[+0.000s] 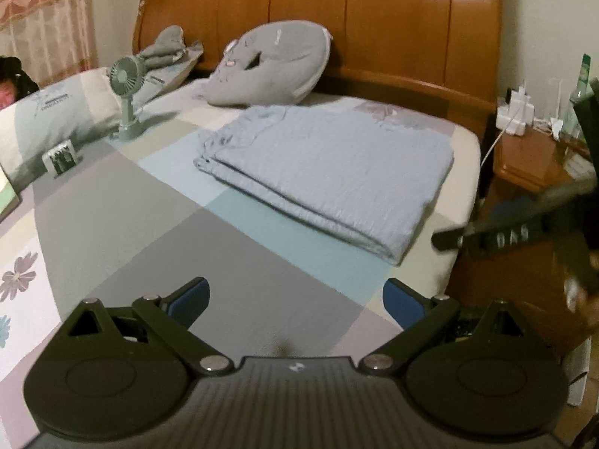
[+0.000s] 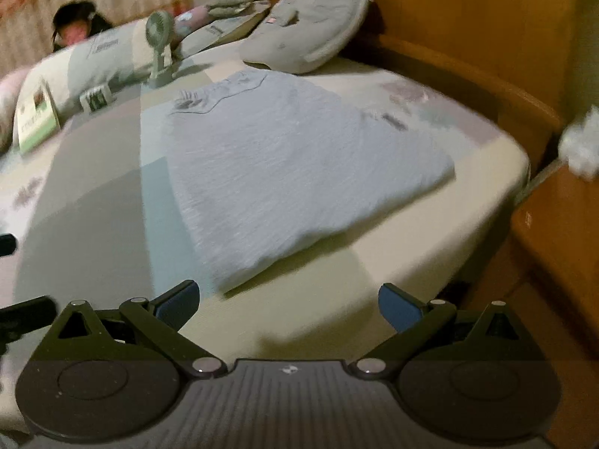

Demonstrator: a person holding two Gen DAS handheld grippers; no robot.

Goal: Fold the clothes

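Clothing is seen as one folded light-blue garment (image 1: 325, 172), laid flat on the bed (image 1: 157, 217) near its head end and toward the edge that meets the nightstand (image 1: 531, 161). Its long axis runs from the neckline, which points toward the headboard (image 1: 374, 30), down to a folded corner pointing at the bed's side edge; stacked layers show along the near side. A grey cushion (image 1: 269, 63) is propped just behind the neckline against the headboard. Farther along the head end, a small green fan (image 1: 127, 93), a small printed box (image 1: 61, 157) and a pillow (image 1: 56, 112) are well apart from the garment. Nothing lies on the garment. Left tongs (image 1: 295, 299) are spread wide over bare sheet, holding nothing. Right tongs (image 2: 288, 299) are likewise spread and empty, just short of the garment's near corner.
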